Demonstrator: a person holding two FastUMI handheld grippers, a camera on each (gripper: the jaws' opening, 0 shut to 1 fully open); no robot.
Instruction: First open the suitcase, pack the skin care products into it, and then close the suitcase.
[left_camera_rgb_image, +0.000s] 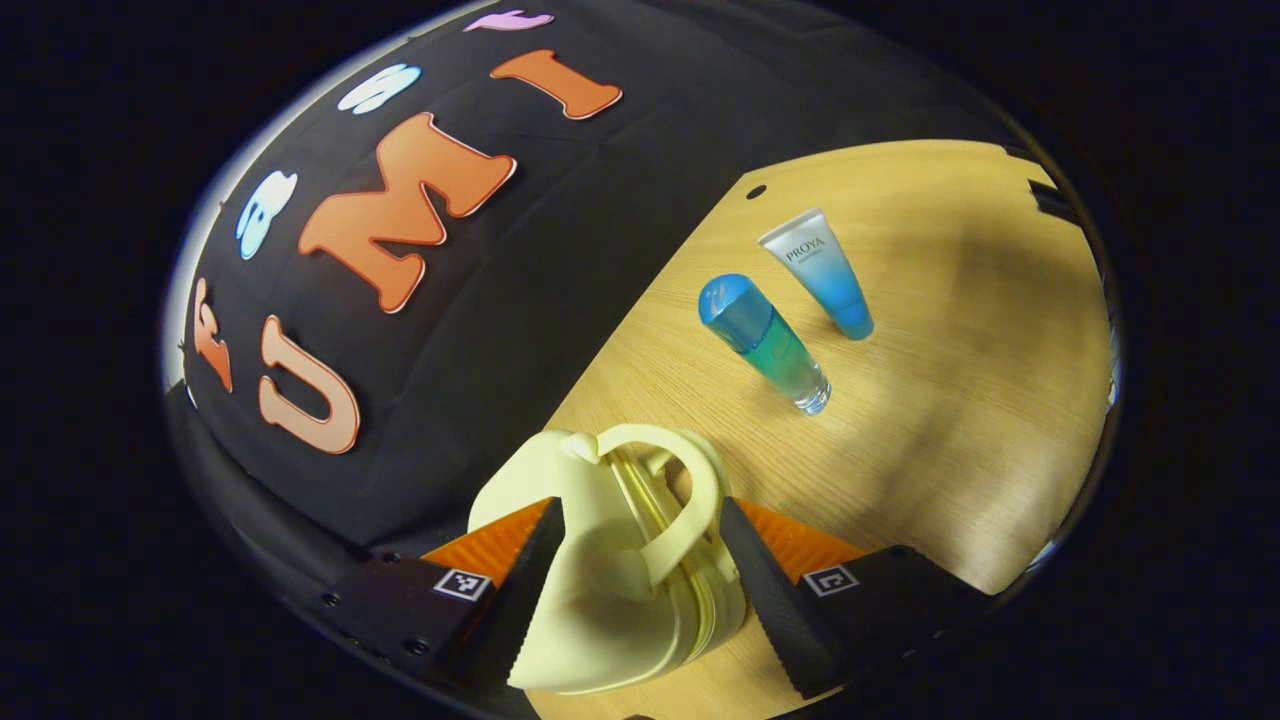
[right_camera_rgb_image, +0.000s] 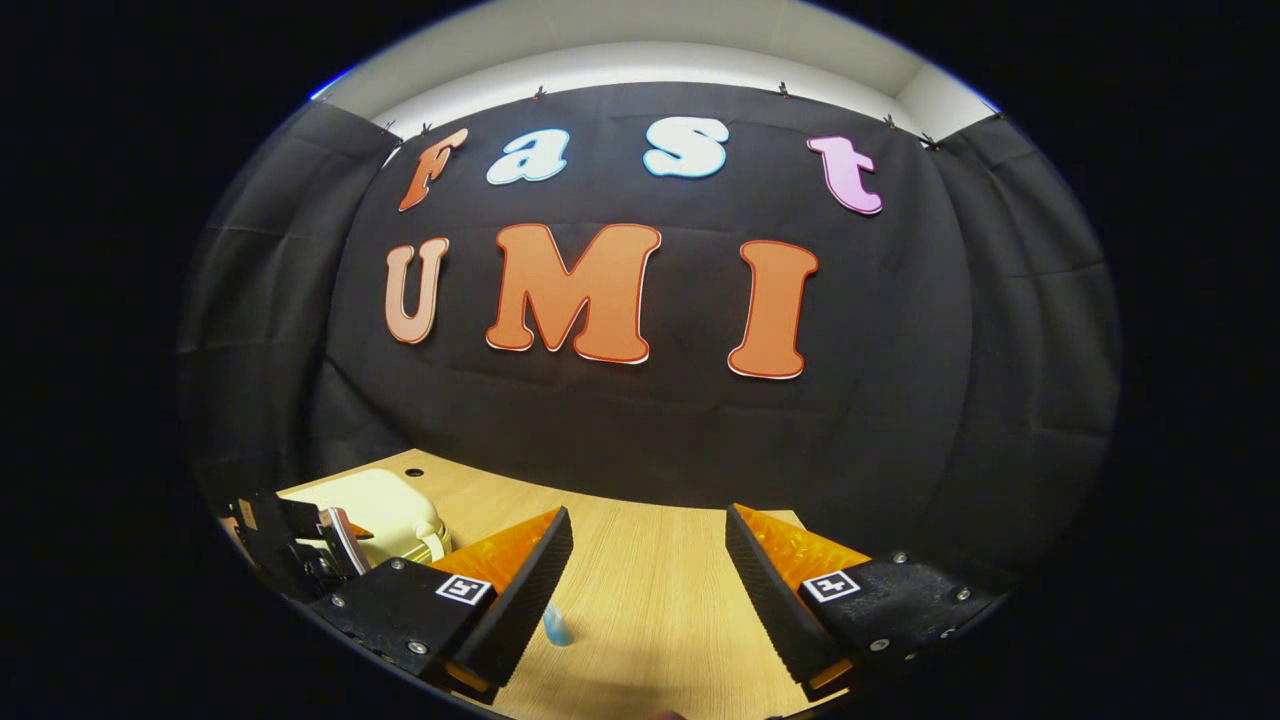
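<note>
Suitcase (left_camera_rgb_image: 610, 570), pale yellow and unopened, is straddled at its handle by the spread left gripper (left_camera_rgb_image: 640, 590), while the right gripper (right_camera_rgb_image: 648, 590) is held released; opening likely comes next.

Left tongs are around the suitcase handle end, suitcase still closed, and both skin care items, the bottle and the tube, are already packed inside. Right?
Not quite. The bottle and tube are not packed; the left gripper view shows them out on the table. The rest holds: left tongs around the closed suitcase at its handle end.
</note>
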